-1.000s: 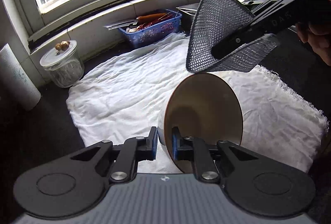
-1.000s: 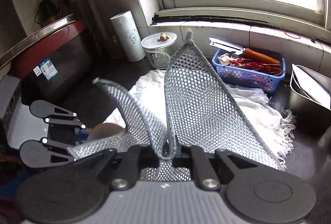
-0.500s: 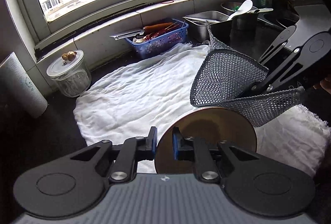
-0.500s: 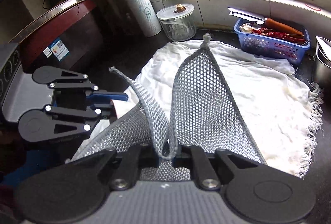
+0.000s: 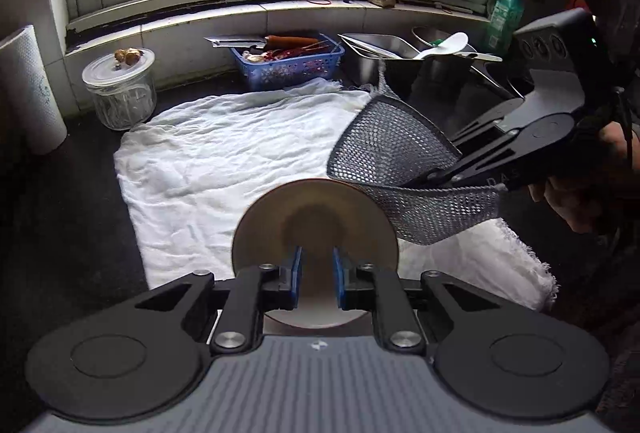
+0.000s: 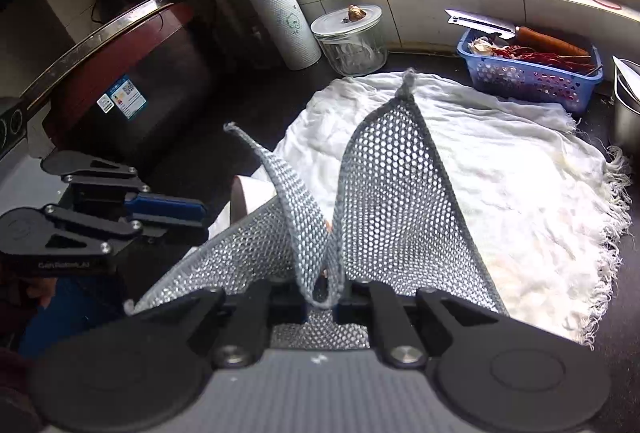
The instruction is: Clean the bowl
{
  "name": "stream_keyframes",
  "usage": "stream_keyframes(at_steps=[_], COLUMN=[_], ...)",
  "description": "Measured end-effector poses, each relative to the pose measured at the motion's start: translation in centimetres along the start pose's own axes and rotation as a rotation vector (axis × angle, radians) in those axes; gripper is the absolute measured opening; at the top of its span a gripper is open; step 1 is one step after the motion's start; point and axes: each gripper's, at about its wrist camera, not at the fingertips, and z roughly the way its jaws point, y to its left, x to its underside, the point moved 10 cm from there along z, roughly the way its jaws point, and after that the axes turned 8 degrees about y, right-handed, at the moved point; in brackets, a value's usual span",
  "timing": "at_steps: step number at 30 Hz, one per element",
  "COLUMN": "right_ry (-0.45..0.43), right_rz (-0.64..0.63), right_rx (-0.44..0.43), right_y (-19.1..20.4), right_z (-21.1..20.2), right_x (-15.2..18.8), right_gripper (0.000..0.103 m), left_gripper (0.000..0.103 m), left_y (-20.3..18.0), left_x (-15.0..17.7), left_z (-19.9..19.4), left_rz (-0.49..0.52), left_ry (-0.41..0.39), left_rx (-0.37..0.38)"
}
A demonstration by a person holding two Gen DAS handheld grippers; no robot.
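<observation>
While the bowl hung tilted over the white cloth, its rim pinched in my left tool, the grey mesh scrubber sat clamped in the right tool — just at the bowl's upper right edge. I judged the wipe needed the mesh folded flat into the hollow, not dragged by a corner. A firm pinch mattered — sideways pressure could twist the bowl loose above the dark surface.

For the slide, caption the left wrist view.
Left gripper holds a bowl over white cloth; right gripper brings mesh rag.
</observation>
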Motion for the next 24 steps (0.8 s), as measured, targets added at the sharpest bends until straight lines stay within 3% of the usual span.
stream_keyframes(at_steps=[5, 14, 18, 24], right_ry=[-0.006, -0.008, -0.001, 0.007], right_rz=[-0.010, -0.005, -0.009, -0.016], right_rx=[-0.020, -0.022, -0.031, -0.034], right_y=[0.6, 0.8, 1.1, 1.4], right_z=[0.0, 0.6, 0.9, 1.2], right_x=[-1.0, -2.3, -2.3, -2.3], right_gripper=[0.010, 0.010, 0.011, 0.011], left_gripper=[0.016, 0.017, 0.026, 0.026], left_y=[-1.5, -1.4, -1.5, -0.9], left_x=[0.5, 0.6, 0.3, -0.3], left_z=[2.0, 0.9, 1.4, 2.3], left_rz=[-0.001, -0.022, -0.014, -0.021], left_ry=[0.018, 0.001, -0.006, -0.028], left_rx=[0.002, 0.021, -0.009, -0.057])
